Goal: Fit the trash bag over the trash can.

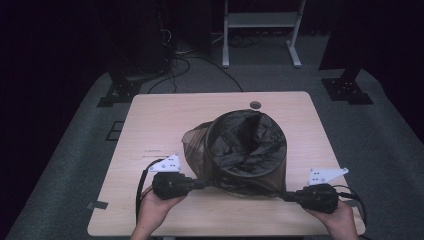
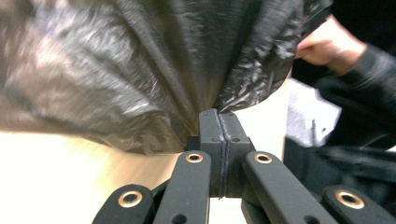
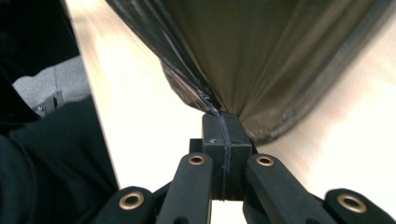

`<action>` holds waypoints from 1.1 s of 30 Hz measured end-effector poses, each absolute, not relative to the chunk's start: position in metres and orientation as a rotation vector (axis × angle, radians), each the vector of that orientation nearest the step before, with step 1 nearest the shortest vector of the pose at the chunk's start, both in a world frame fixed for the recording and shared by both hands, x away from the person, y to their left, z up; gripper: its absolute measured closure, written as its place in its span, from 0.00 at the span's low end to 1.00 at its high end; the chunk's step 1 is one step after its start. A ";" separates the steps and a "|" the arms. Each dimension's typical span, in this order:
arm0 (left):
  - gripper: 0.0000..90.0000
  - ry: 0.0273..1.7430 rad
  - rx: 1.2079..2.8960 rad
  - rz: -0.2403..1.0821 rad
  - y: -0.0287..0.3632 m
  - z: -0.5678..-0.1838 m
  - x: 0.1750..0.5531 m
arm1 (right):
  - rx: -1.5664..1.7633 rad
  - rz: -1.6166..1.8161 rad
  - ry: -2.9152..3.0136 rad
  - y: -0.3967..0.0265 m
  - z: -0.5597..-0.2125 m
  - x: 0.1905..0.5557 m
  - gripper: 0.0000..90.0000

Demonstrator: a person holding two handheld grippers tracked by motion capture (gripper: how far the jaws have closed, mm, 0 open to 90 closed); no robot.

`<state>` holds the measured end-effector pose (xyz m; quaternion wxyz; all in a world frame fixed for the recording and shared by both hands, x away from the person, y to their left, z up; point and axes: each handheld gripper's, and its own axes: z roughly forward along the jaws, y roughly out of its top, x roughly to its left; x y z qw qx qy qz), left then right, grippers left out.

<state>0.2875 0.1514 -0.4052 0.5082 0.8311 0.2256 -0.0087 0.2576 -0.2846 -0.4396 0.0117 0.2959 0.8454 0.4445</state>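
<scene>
Now both tongs are clamped on the black bin bag (image 1: 247, 150) (open mouth up) near the desk's (image 1: 160, 120) front edge: left tongs (image 1: 206, 184) on its left hem, right tongs (image 1: 284, 196) on its right.

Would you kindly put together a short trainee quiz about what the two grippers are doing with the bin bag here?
1. True or false: the left gripper is shut on the black bin bag.
2. What does the right gripper hold? A) a cable B) the bag's edge C) nothing
3. Fill in: the bag is fitted over a round ____ on the wooden table, its mouth open upward.

Key: 1 true; 2 B, its fingers pinch the stretched film; 3 bin.
</scene>
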 end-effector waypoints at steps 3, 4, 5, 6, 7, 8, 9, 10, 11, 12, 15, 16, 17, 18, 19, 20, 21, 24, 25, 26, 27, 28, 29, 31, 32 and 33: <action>0.99 0.572 1.999 -0.032 0.154 -0.414 0.293 | 0.945 1.388 2.642 -0.287 -0.447 0.262 0.90; 0.98 0.575 1.992 -0.025 0.157 -0.413 0.293 | 0.949 1.405 2.625 -0.289 -0.444 0.262 0.85; 0.93 0.574 1.985 -0.012 0.158 -0.411 0.293 | 0.945 1.433 2.593 -0.292 -0.439 0.262 0.77; 0.87 0.568 1.969 -0.002 0.160 -0.407 0.292 | 0.940 1.455 2.571 -0.293 -0.435 0.262 0.70; 0.81 0.560 1.948 0.008 0.163 -0.400 0.290 | 0.932 1.479 2.542 -0.296 -0.430 0.261 0.64; 0.77 0.545 1.938 0.023 0.165 -0.394 0.289 | 0.932 1.500 2.504 -0.299 -0.423 0.261 0.59; 0.73 0.530 1.926 0.030 0.167 -0.388 0.288 | 0.917 1.520 2.476 -0.301 -0.418 0.262 0.56; 0.69 0.525 1.918 0.036 0.169 -0.383 0.287 | 0.908 1.541 2.460 -0.304 -0.412 0.263 0.53; 0.63 0.512 1.913 0.054 0.171 -0.376 0.286 | 0.902 1.552 2.444 -0.305 -0.408 0.263 0.47; 0.59 0.506 1.909 0.056 0.173 -0.371 0.286 | 0.883 1.569 2.410 -0.307 -0.401 0.265 0.44; 0.49 0.488 1.878 0.112 0.180 -0.353 0.285 | 0.829 1.606 2.358 -0.310 -0.389 0.270 0.34; 0.47 0.485 1.872 0.124 0.182 -0.350 0.286 | 0.807 1.624 2.348 -0.310 -0.384 0.273 0.32; 0.44 0.489 1.872 0.137 0.183 -0.347 0.289 | 0.797 1.639 2.347 -0.309 -0.381 0.276 0.31; 0.42 0.485 1.880 0.154 0.183 -0.345 0.292 | 0.773 1.660 2.347 -0.308 -0.378 0.279 0.31; 0.41 0.479 1.892 0.161 0.182 -0.344 0.296 | 0.751 1.665 2.351 -0.306 -0.376 0.284 0.31; 0.39 0.480 1.898 0.158 0.181 -0.344 0.301 | 0.723 1.661 2.353 -0.304 -0.373 0.288 0.31; 0.38 0.480 1.911 0.142 0.179 -0.346 0.306 | 0.706 1.659 2.365 -0.301 -0.371 0.292 0.31; 0.34 0.475 1.937 0.093 0.170 -0.360 0.320 | 0.662 1.674 2.400 -0.294 -0.371 0.301 0.31; 0.33 0.470 1.938 0.072 0.166 -0.364 0.324 | 0.661 1.667 2.405 -0.291 -0.372 0.303 0.32; 0.32 0.464 1.941 0.066 0.163 -0.368 0.326 | 0.656 1.669 2.411 -0.289 -0.374 0.304 0.35; 0.32 0.455 1.944 0.053 0.159 -0.372 0.329 | 0.649 1.666 2.409 -0.288 -0.375 0.304 0.40; 0.32 0.440 1.954 0.039 0.154 -0.376 0.333 | 0.643 1.661 2.410 -0.287 -0.375 0.304 0.45; 0.34 0.433 1.963 0.030 0.152 -0.378 0.335 | 0.636 1.654 2.405 -0.285 -0.376 0.305 0.49; 0.46 0.392 1.977 0.012 0.146 -0.383 0.341 | 0.627 1.655 2.411 -0.284 -0.377 0.306 0.56; 0.57 0.380 1.983 0.006 0.145 -0.384 0.342 | 0.626 1.654 2.413 -0.283 -0.377 0.307 0.63; 0.67 0.380 1.991 0.039 0.145 -0.384 0.343 | 0.624 1.652 2.416 -0.283 -0.377 0.308 0.71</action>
